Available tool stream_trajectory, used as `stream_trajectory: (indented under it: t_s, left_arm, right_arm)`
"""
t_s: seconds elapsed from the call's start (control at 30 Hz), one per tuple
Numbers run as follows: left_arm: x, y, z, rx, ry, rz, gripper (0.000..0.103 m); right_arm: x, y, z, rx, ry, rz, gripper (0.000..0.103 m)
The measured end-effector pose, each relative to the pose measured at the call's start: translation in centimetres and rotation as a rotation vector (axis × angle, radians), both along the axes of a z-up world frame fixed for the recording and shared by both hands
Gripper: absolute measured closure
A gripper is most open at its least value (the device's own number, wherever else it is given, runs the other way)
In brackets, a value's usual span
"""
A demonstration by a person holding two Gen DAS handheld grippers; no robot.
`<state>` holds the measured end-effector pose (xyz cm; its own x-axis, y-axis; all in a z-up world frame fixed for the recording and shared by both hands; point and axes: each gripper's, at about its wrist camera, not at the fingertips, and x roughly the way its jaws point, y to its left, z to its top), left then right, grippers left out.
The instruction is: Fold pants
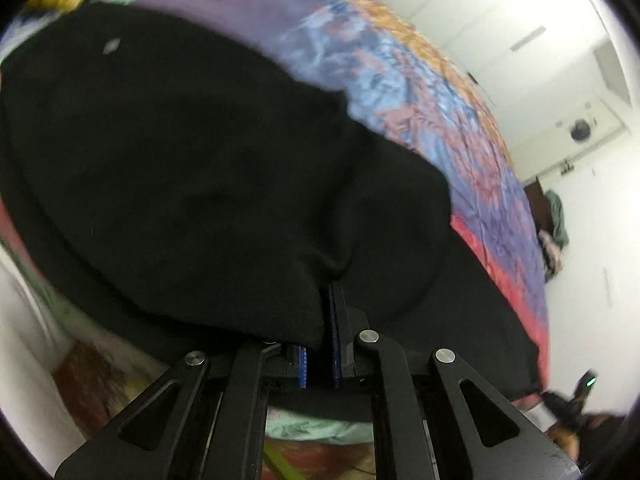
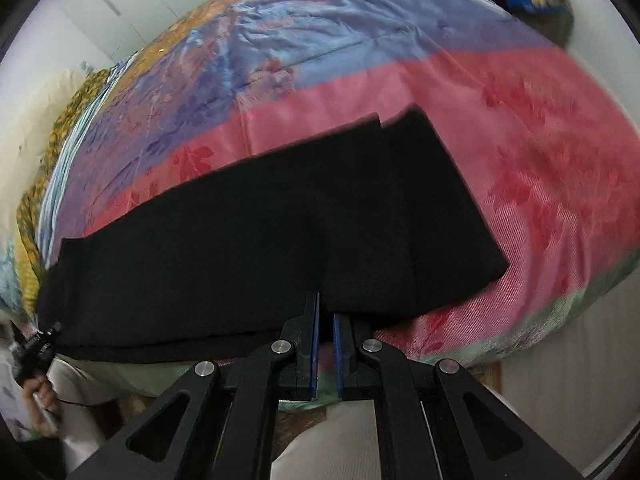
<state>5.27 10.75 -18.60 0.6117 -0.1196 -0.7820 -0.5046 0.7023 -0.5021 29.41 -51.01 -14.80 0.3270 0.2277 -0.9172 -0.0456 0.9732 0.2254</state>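
Observation:
Black pants (image 1: 192, 168) lie on a bed with a multicoloured quilt (image 1: 420, 92). In the left wrist view my left gripper (image 1: 326, 296) is shut on a bunched edge of the pants, which drape over its left finger. In the right wrist view the pants (image 2: 248, 248) stretch as a long flat band across the pink part of the quilt (image 2: 540, 152), leg ends to the upper right. My right gripper (image 2: 325, 300) is shut on the near edge of the pants. The other gripper (image 2: 38, 350) shows at far left, at the waist end.
White walls and wardrobe doors (image 1: 500, 20) stand behind the bed. A pile of clothes (image 1: 554, 236) lies at the far right of the left wrist view. The bed's near edge (image 2: 520, 344) drops to the floor on the right.

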Motion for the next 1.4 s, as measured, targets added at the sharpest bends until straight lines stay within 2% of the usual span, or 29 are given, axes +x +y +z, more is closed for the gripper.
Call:
stream_trajectory:
  t_s: [0.1, 0.17, 0.27, 0.37, 0.5, 0.57, 0.83, 1.1, 1.2, 1.23, 1.27, 1.3, 1.33, 1.37, 1.4]
  left_arm:
    - [-0.5, 0.7, 0.0, -0.019, -0.006, -0.001, 0.095]
    - [-0.2, 0.8, -0.8, -0.043, 0.002, -0.008, 0.095]
    - [0.4, 0.3, -0.9, -0.024, -0.001, -0.046, 0.094]
    - [0.8, 0.4, -1.1, 0.009, 0.009, -0.073, 0.094]
    - [0.1, 0.7, -0.9, -0.020, -0.002, -0.050, 0.095]
    - [-0.4, 0.5, -0.8, -0.006, -0.001, -0.059, 0.096]
    - [0.3, -0.3, -1.4, 0.070, 0.072, -0.103, 0.096]
    - [0.9, -1.3, -1.4, 0.120, 0.110, -0.133, 0.097]
    - [1.3, -1.6, -1.6, 0.125, 0.134, -0.136, 0.090]
    - [1.3, -1.7, -1.5, 0.117, 0.139, -0.136, 0.087]
    - [1.1, -1.8, -1.4, 0.110, 0.150, -0.137, 0.077]
    - [0.7, -1.9, -0.9, 0.102, 0.166, -0.133, 0.061]
    - [0.2, -1.9, -0.5, 0.106, 0.174, -0.120, 0.053]
    - [-0.8, -2.0, 0.3, 0.128, 0.188, -0.086, 0.043]
    - [-1.7, -2.1, 1.1, 0.150, 0.185, -0.061, 0.043]
  right_arm:
    - [-0.2, -0.4, -0.2, 0.009, -0.019, -0.029, 0.096]
    - [-0.2, -0.6, -0.1, -0.024, -0.027, -0.054, 0.096]
    - [-0.6, -0.9, 0.2, -0.069, -0.039, -0.101, 0.096]
    - [-0.6, -1.8, 0.0, -0.060, -0.024, -0.149, 0.096]
    - [-1.1, -1.6, 0.6, -0.090, -0.055, -0.157, 0.096]
    - [-1.4, -1.6, 1.1, -0.104, -0.080, -0.159, 0.096]
    - [-1.1, -2.0, 0.4, -0.109, -0.042, -0.185, 0.096]
    - [-1.0, -2.0, 0.2, -0.134, -0.034, -0.199, 0.096]
    - [-1.0, -1.6, 0.3, -0.174, -0.032, -0.196, 0.096]
    - [-1.0, -1.5, 0.4, -0.188, -0.031, -0.197, 0.091]
    - [-1.1, -1.4, 0.7, -0.208, -0.035, -0.199, 0.077]
    - [-1.3, -1.3, 1.0, -0.230, -0.045, -0.206, 0.067]
    - [-1.7, -1.3, 1.3, -0.233, -0.059, -0.210, 0.037]
    - [-2.3, -1.4, 1.9, -0.229, -0.088, -0.220, 0.017]
    - [-3.2, -1.5, 2.9, -0.235, -0.138, -0.242, 0.016]
